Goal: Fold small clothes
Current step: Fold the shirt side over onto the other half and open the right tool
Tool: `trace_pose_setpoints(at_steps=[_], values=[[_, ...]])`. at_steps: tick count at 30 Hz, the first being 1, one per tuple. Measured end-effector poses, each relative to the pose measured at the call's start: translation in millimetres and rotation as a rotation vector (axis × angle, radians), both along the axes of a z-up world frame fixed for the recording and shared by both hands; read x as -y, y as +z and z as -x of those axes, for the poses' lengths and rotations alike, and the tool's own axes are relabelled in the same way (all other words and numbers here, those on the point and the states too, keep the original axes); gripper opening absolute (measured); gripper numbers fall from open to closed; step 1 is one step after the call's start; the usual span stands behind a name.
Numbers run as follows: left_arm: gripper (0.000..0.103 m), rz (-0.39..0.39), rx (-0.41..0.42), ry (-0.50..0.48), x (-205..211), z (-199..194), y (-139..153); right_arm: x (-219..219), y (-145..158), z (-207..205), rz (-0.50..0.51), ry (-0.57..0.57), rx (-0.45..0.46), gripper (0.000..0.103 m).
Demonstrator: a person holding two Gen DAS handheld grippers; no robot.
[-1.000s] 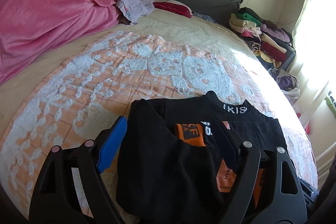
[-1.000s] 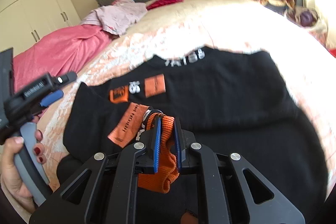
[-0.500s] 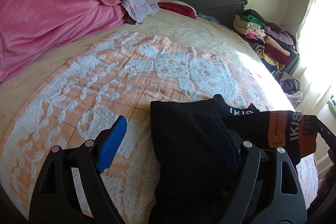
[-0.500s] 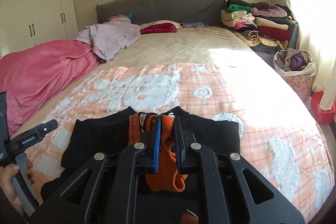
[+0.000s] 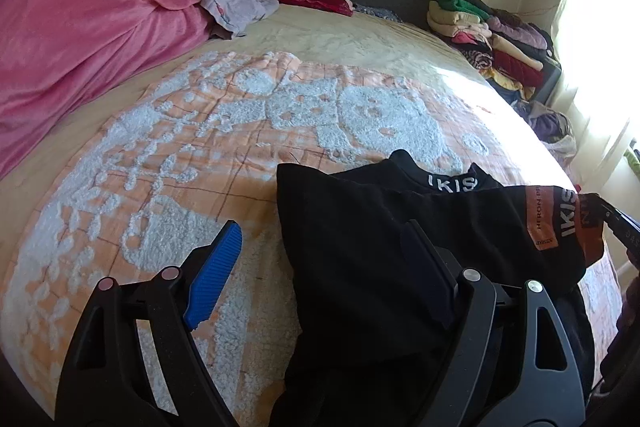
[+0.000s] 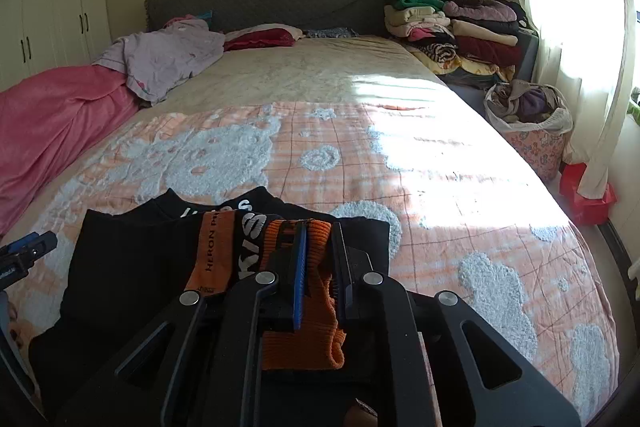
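Left gripper [image 5: 320,263] gaping at lower centre, empty; black sweater [image 5: 360,247] lying on blanket [image 5: 200,147] under its right finger. Right gripper [image 6: 318,259] clamped tight on orange cuff [image 6: 316,291], lower centre, sleeve stretched rightward.

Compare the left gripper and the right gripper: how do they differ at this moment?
The left gripper has its jaws wide open, while the right gripper is shut. The left gripper holds nothing and hovers over the black sweater; the right gripper pinches the sweater's orange cuff between its pads. Both have black frames and blue ribbed pads, and both point over the same sweater on the bed blanket.
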State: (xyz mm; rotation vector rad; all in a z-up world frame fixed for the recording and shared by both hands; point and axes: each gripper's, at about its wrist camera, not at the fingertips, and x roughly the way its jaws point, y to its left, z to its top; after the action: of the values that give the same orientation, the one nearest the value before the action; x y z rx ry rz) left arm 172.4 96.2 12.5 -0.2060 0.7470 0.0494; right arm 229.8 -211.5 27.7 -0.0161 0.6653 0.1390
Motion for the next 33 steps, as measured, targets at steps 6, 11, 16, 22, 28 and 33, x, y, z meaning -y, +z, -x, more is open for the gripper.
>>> trace_pose_setpoints(at_steps=[6,11,16,22,28,33], values=[[0.074,-0.040,-0.018,-0.045,13.7,-4.0,-5.2,2.8,-9.2,-1.8,-0.006,-0.013,-0.022,0.011],[0.074,-0.057,-0.026,-0.065,21.0,-5.8,-6.7,4.8,-14.8,-3.3,-0.004,-0.026,-0.039,0.011],[0.074,-0.066,-0.035,-0.068,23.0,-8.6,-9.7,7.7,-20.8,-4.5,-0.010,-0.044,-0.062,0.011],[0.074,-0.066,-0.046,-0.076,26.4,-9.5,-13.1,12.9,-25.4,-5.5,0.005,-0.092,-0.074,0.018],[0.074,-0.058,-0.060,-0.097,31.0,-11.7,-16.1,21.5,-22.8,1.1,-0.028,-0.089,-0.077,0.025],[0.069,-0.054,-0.145,-0.146,39.2,-17.7,-33.1,-1.8,-28.9,8.3,-0.010,0.010,-0.100,0.033]])
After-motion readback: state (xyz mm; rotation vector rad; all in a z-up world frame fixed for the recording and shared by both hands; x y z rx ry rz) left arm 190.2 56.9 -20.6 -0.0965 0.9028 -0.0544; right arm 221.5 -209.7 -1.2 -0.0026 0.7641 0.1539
